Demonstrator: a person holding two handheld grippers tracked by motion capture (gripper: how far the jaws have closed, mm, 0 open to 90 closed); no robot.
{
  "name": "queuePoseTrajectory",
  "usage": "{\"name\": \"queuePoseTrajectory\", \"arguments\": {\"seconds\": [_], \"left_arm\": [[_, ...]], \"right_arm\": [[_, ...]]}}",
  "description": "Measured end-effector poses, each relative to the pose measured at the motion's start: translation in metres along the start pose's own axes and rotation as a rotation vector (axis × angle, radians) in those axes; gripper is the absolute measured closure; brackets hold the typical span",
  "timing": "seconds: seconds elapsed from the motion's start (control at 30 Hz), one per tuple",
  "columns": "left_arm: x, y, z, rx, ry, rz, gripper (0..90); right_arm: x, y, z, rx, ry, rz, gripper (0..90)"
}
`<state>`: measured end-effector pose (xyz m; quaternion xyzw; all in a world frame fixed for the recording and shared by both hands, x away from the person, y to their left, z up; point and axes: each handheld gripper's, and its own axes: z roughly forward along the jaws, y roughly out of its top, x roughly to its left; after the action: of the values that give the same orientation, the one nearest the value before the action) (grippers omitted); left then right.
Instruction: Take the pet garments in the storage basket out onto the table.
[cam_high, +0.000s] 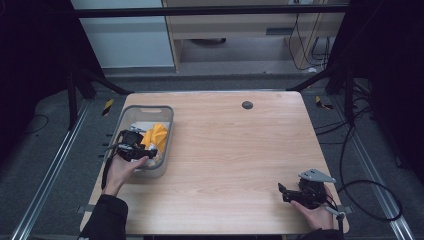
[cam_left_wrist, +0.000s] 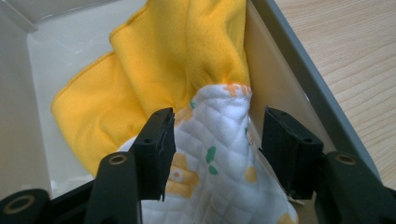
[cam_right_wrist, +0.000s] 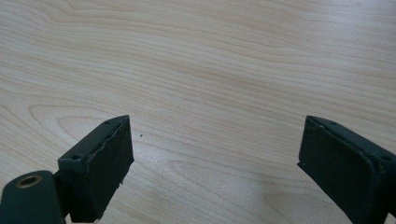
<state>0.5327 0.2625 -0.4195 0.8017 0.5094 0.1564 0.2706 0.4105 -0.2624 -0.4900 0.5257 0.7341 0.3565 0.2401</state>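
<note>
Cloth (cam_left_wrist: 219, 154), soft, light and quilted (bunched beside a yellow towel (cam_left_wrist: 163, 70)), lies in the basket (cam_high: 167, 131) at nine o'clock; left tool (cam_left_wrist: 215, 140) straddles its fold, unclenched; right tool (cam_right_wrist: 215, 154) released.

One grey plastic bin (cam_high: 129, 116) sits at the table's (cam_high: 240, 150) left edge. It holds two cloths: one yellow cloth (cam_left_wrist: 159, 60) and one white quilted patterned cloth (cam_left_wrist: 215, 140).
</note>
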Motion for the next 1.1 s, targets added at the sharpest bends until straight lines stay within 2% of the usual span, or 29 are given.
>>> {"name": "queuePoseTrajectory", "arguments": {"seconds": [0.17,0.3,0.6,0.77,0.97,1.1], "left_arm": [[-0.001,-0.002,0.005,0.017,0.006,0.001,49.2],[-0.002,-0.002,0.007,0.019,0.002,0.009,56.2],[-0.002,-0.002,0.008,0.040,-0.001,-0.012,72.0],[-0.002,-0.001,0.008,0.047,0.007,-0.009,77.4],[-0.003,0.000,0.004,0.028,0.014,-0.005,79.8],[-0.002,0.001,-0.003,-0.001,0.013,-0.010,80.6]], "right_arm": [[0.000,0.000,0.000,0.000,-0.002,-0.003,9.8],[-0.001,0.000,0.000,0.000,-0.004,-0.003,9.8],[0.000,0.000,0.000,0.004,-0.006,-0.005,9.8],[0.000,0.000,0.000,0.004,-0.006,-0.006,9.8],[0.000,0.000,0.000,0.004,-0.006,-0.005,9.8],[0.000,0.000,0.000,0.003,-0.007,-0.005,9.8]]}}
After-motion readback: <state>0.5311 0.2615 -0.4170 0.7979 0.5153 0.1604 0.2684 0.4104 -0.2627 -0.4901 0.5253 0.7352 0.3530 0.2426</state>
